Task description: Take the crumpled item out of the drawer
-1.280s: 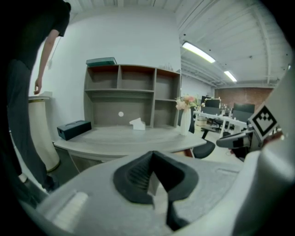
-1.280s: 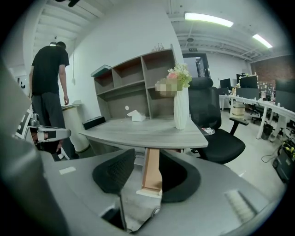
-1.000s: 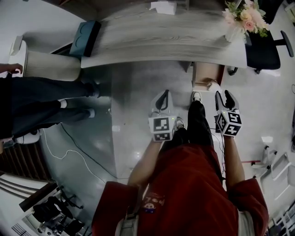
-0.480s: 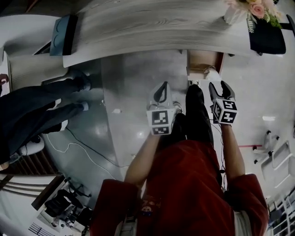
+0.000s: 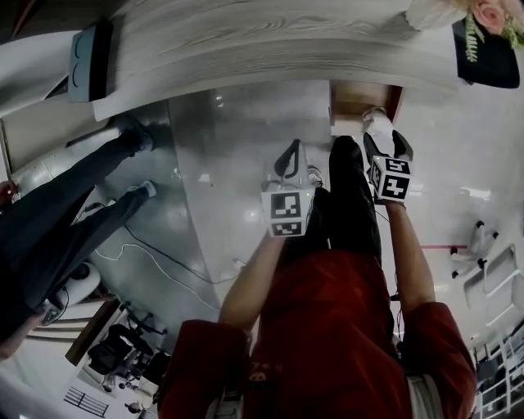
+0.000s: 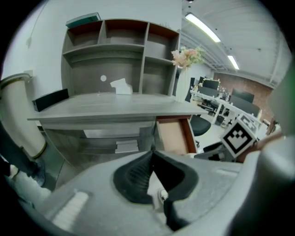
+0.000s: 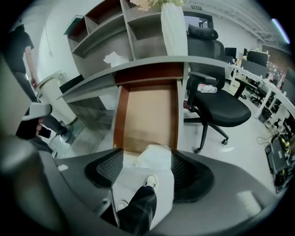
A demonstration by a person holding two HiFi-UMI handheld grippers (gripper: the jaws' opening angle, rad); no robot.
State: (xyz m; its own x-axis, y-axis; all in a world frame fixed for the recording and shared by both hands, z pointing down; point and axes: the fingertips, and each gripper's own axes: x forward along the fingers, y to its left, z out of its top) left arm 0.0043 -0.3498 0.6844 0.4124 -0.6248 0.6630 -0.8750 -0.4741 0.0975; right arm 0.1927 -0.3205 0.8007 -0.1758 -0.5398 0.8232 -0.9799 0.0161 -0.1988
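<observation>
The wooden drawer (image 7: pixel 147 115) stands pulled out from under the grey desk (image 5: pixel 270 49). A crumpled white item (image 7: pixel 154 156) lies at the drawer's near end, also seen in the head view (image 5: pixel 377 121). My right gripper (image 7: pixel 146 159) hovers just short of the drawer front (image 5: pixel 385 141). Its jaws are opening wide; the item shows beyond and between them, with no pad pressing on it. My left gripper (image 5: pixel 291 151) hangs over the floor left of the drawer (image 6: pixel 173 136). Its tips (image 6: pixel 152 152) meet with nothing in them.
A black office chair (image 7: pixel 221 106) stands right of the drawer. A tall white vase (image 7: pixel 174 32) with flowers (image 5: pixel 483 16) is on the desk above it. Another person's legs (image 5: pixel 82 213) and a floor cable (image 5: pixel 155 254) are at the left. My own shoe (image 7: pixel 150 180) is below the right jaws.
Both grippers have come closer to the desk, the right one up to the drawer front. The right jaws have spread wider. The other person's legs have slid to the left.
</observation>
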